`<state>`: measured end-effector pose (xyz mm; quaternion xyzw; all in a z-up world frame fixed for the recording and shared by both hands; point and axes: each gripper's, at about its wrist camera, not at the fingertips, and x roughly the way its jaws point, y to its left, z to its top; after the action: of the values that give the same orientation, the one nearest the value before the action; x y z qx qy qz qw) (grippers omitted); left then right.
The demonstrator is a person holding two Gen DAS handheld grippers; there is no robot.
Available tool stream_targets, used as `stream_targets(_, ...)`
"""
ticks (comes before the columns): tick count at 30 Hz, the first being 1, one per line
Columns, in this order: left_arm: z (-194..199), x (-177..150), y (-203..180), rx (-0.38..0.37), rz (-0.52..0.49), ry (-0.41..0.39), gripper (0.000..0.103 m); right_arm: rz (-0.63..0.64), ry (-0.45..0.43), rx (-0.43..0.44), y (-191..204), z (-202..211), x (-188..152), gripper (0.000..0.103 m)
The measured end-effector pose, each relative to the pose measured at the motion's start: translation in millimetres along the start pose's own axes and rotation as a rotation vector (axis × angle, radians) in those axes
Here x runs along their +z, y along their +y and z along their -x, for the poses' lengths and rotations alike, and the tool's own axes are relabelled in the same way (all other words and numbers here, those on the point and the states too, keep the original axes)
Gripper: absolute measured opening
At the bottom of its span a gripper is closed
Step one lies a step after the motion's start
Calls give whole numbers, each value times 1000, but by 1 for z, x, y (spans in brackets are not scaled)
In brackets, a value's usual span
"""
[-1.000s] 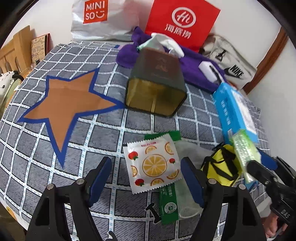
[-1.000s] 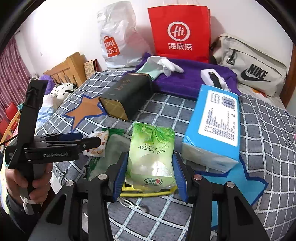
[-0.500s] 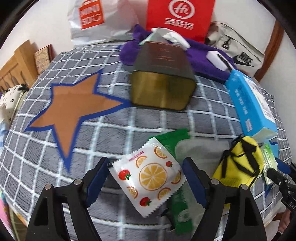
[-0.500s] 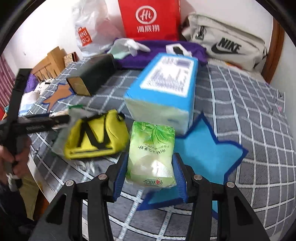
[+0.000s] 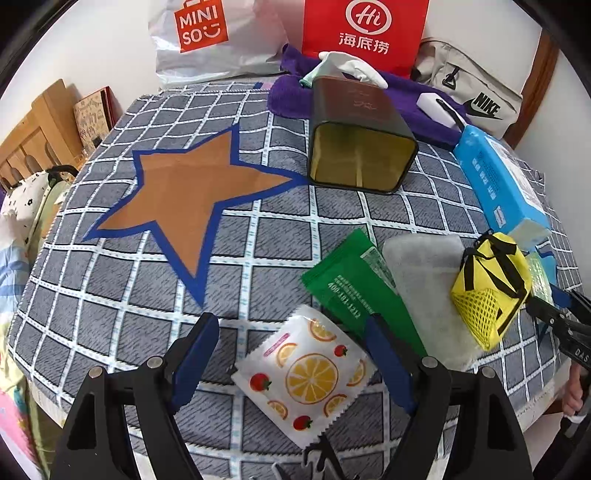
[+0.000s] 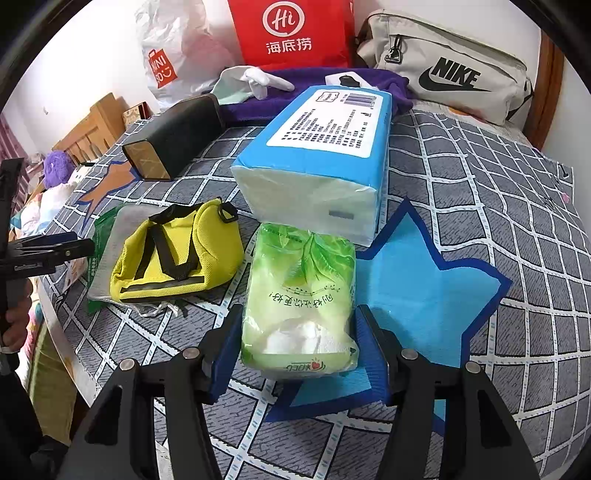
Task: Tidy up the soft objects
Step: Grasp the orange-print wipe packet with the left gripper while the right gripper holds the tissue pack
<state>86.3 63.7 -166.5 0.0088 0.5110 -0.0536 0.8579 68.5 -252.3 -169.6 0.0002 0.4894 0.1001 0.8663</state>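
Note:
My right gripper (image 6: 297,354) is shut on a green tissue pack (image 6: 299,299), held over the edge of the blue star patch (image 6: 424,273), in front of the big blue tissue pack (image 6: 325,147). My left gripper (image 5: 291,354) is open around a white fruit-print sachet (image 5: 306,376) that lies on the checked cloth. Beside it lie a green packet (image 5: 354,280), a grey cloth (image 5: 424,273) and a yellow mesh pouch (image 5: 491,284); the pouch also shows in the right wrist view (image 6: 177,251).
A dark open tin (image 5: 358,147) lies on its side beside the orange star patch (image 5: 188,195). A purple towel (image 5: 295,99), shopping bags (image 5: 362,33) and a Nike bag (image 6: 450,66) line the back. The table's front edge is close below both grippers.
The right gripper has carried the green tissue pack to the right, onto the blue star patch. The left gripper has backed off and dropped lower, with the fruit sachet still between its fingers.

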Motion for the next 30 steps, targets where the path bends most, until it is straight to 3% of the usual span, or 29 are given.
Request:
stream_targets(8, 7, -14, -2, -37, -63, -2, 85, 3, 2, -10, 3, 0, -1, 60)
stream_targets(11, -4, -22, -7, -10, -94, 24, 85, 8, 6, -15, 5, -1, -1, 60)
stream_targets(13, -6, -27, -10, 1, -117, -6, 91, 8, 6, -20, 6, -1, -2, 60)
stream_targets(17, -7, -29, -10, -5, -122, -58, 90, 8, 6, -43, 8, -2, -3, 60)
stream_targets(20, -4, -29, -11, -8, -122, -88, 73, 19, 4, -69, 10, -2, -2, 53)
stream_targets(22, -2, -29, -14, -4, -124, -97, 57, 24, 4, -71, 12, -1, -3, 52)
stream_targets(27, 1, -26, -15, -21, -137, -102, 31, 27, 10, -65, 14, 3, -4, 49)
stream_targets(30, 2, -23, -10, -40, -107, -90, 24, 23, 6, -53, 14, 8, -4, 49)
